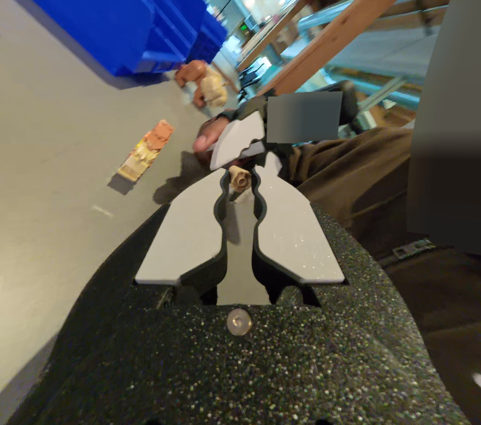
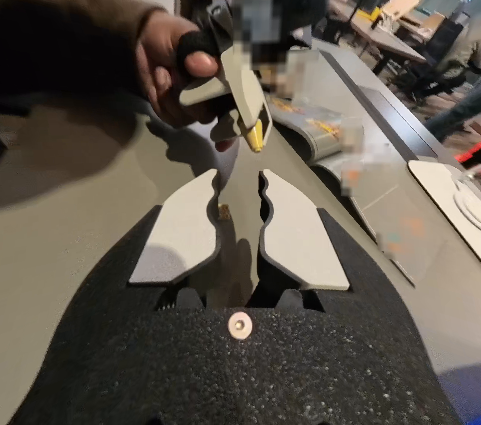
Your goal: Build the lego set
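Note:
My left gripper (image 1: 240, 172) is shut on a small tan, cone-shaped lego piece (image 1: 239, 179) and holds it above the grey table (image 1: 65, 178). In the right wrist view the left gripper (image 2: 256, 126) is held by a hand, with the piece (image 2: 256, 137) pointing down from its tips. My right gripper (image 2: 239, 173) is open and empty, just below and in front of the left one. A small gold piece (image 2: 223, 212) lies on the table by its left finger. A long orange and tan build (image 1: 145, 152) lies on the table to the left.
Blue bins (image 1: 104, 9) stand at the back left, with a brown and tan lego build (image 1: 205, 84) beside them. An open instruction booklet (image 2: 312, 123) lies ahead to the right. A white board (image 2: 442, 193) sits at the far right.

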A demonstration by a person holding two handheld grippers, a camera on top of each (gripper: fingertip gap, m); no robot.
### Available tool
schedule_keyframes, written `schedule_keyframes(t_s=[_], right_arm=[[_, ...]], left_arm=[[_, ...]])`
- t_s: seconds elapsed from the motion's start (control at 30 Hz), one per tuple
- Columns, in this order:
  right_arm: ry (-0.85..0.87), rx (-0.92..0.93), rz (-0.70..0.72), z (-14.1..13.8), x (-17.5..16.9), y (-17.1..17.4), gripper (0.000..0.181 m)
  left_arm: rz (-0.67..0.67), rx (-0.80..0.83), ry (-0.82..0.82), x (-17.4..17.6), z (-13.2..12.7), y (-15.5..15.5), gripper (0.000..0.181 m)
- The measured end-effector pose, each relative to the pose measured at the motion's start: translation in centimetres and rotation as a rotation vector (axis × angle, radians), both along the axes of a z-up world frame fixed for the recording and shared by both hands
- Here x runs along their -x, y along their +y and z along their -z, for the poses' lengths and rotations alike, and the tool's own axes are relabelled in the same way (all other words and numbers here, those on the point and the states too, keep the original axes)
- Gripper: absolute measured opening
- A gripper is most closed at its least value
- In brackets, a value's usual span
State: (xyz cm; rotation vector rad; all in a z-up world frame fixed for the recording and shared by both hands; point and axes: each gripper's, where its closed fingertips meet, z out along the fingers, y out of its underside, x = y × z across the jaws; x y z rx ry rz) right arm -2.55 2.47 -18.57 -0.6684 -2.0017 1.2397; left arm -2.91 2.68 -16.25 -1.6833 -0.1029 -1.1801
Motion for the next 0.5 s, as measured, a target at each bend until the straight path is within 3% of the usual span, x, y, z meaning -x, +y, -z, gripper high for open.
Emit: schedule_keyframes(t_s=[0.17,0.5], right_arm=[[0.062,0.149,-0.071,-2.0,-0.3,-0.2,0.028],[0.159,0.096,-0.089,-2.8,-0.6,-1.3,0.02]], left_arm=[[0.097,-0.085,-0.128,-1.0,-1.7,-0.7,0.016],[0.173,-0.081,-0.19,-2.2,-1.4,-0.7,0.016]])
